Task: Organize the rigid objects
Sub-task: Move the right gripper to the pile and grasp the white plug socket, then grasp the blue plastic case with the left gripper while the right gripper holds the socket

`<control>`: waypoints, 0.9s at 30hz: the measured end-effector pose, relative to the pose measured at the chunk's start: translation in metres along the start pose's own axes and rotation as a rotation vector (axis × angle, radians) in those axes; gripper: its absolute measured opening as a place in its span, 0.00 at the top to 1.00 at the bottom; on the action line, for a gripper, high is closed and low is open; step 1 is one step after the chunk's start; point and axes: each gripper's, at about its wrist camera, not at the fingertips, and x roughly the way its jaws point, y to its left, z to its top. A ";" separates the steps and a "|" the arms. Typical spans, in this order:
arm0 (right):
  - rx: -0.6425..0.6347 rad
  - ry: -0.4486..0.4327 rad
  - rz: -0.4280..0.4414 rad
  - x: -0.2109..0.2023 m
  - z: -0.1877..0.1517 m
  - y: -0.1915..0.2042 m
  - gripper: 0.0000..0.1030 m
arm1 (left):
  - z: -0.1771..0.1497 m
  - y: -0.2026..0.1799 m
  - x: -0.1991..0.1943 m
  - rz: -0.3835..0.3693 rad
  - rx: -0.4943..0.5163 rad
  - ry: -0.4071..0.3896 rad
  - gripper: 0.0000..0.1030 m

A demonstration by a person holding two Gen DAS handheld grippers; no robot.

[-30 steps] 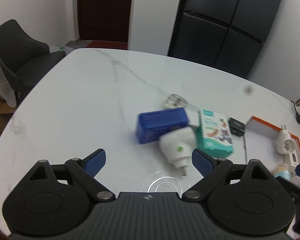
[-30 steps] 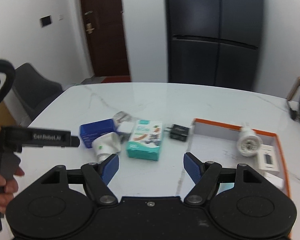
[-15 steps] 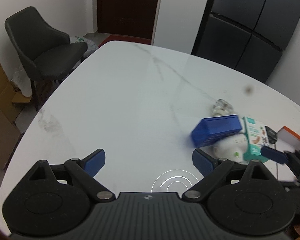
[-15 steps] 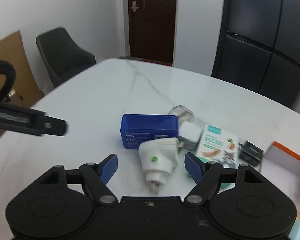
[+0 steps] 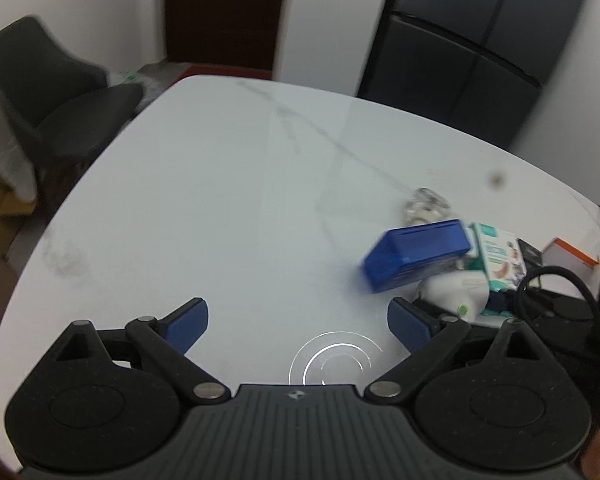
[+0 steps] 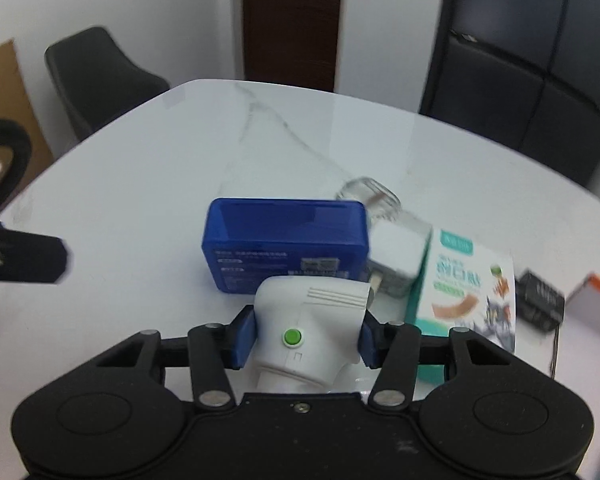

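- Left wrist view: dark chair (image 5: 56,112) far left, beyond the edge of the white marble table (image 5: 228,208).
- Left gripper (image 5: 298,320) low in that view, blue pads spread wide, just been opening a bit more, nothing but bare tabletop between them.
- Right of that, same view: blue box (image 5: 416,256) tilted, leaning up on the white plug adapter (image 5: 456,296), clear jar (image 5: 426,204) behind it, teal carton (image 5: 498,256) further right, all blurry.
- Right wrist view, far left: black end of the other gripper poking in, apart from the pile.
- Middle: blue box (image 6: 286,244) lying flat, touching the back of the white plug adapter (image 6: 312,320) with its green button facing up.
- Right gripper (image 6: 306,338) clamped on that adapter, jaws just snapped closed, one blue pad pressed on each side of the body.
- Right of the box: small white cube charger (image 6: 396,254) with a clear jar (image 6: 370,196) behind, touching.
- Teal carton (image 6: 466,292) just beside the adapter, small black item (image 6: 540,296) past it, then the orange-edged tray (image 6: 592,288) at the far right, mostly cut off.
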 end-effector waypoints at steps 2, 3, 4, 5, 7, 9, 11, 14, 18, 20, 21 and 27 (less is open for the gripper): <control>0.037 0.000 0.012 -0.010 -0.006 -0.006 0.40 | 0.004 -0.007 0.007 -0.015 0.051 -0.012 0.01; 0.047 -0.005 0.009 -0.017 -0.009 -0.008 0.40 | 0.007 -0.011 0.011 -0.023 0.079 -0.018 0.01; 0.060 -0.010 0.008 -0.025 -0.013 -0.012 0.40 | 0.010 -0.014 0.016 -0.034 0.106 -0.022 0.01; 0.082 -0.018 0.010 -0.035 -0.018 -0.017 0.40 | 0.015 -0.018 0.022 -0.052 0.132 -0.019 0.01; 0.110 -0.039 -0.002 -0.052 -0.026 -0.024 0.40 | 0.024 -0.027 0.034 -0.066 0.158 0.000 0.01; 0.142 -0.055 -0.023 -0.068 -0.034 -0.032 0.40 | 0.028 -0.037 0.043 -0.049 0.137 0.001 0.01; 0.196 -0.062 -0.026 -0.082 -0.043 -0.040 0.40 | 0.029 -0.049 0.049 -0.040 0.074 -0.008 0.00; 0.226 -0.070 -0.040 -0.099 -0.053 -0.043 0.40 | 0.024 -0.074 0.056 0.003 0.029 -0.048 0.00; 0.255 -0.085 -0.042 -0.116 -0.058 -0.047 0.40 | 0.015 -0.104 0.067 0.103 0.029 -0.121 0.00; 0.264 -0.095 -0.032 -0.125 -0.060 -0.050 0.40 | 0.013 -0.108 0.073 0.108 -0.008 -0.143 0.00; 0.262 -0.101 -0.028 -0.129 -0.061 -0.050 0.40 | 0.013 -0.109 0.077 0.111 -0.027 -0.130 0.00; 0.270 -0.099 -0.020 -0.142 -0.071 -0.057 0.40 | 0.006 -0.106 0.098 0.150 -0.046 -0.148 0.00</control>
